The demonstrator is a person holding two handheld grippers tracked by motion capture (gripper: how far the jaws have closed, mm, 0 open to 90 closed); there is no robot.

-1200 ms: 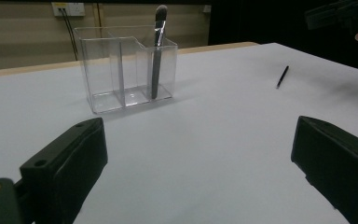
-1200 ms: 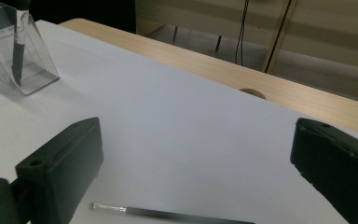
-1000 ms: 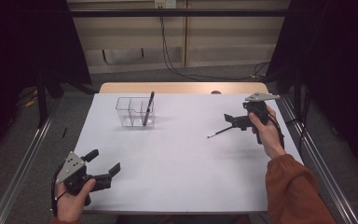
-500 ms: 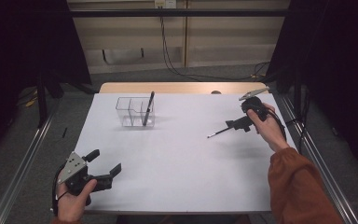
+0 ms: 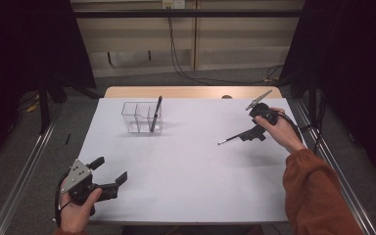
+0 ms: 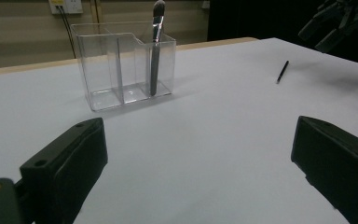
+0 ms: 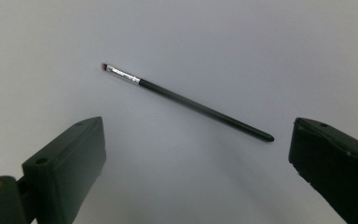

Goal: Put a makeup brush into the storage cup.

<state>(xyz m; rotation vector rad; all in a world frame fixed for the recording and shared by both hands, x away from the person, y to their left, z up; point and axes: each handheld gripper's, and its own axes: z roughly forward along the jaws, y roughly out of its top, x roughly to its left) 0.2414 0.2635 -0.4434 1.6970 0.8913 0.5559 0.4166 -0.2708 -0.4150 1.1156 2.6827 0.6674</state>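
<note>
The right gripper [image 7: 186, 163] hovers above the thin brush [image 7: 186, 102], jaws spread wide; the brush lies flat on the table [image 5: 186, 161] just ahead of them, probably untouched; next comes lowering and closing on its handle.

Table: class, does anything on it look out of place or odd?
One thing stands out: a thin brush lies loose on the white table, beneath the open right claw, while the other brush stands upright in the clear organizer.
</note>
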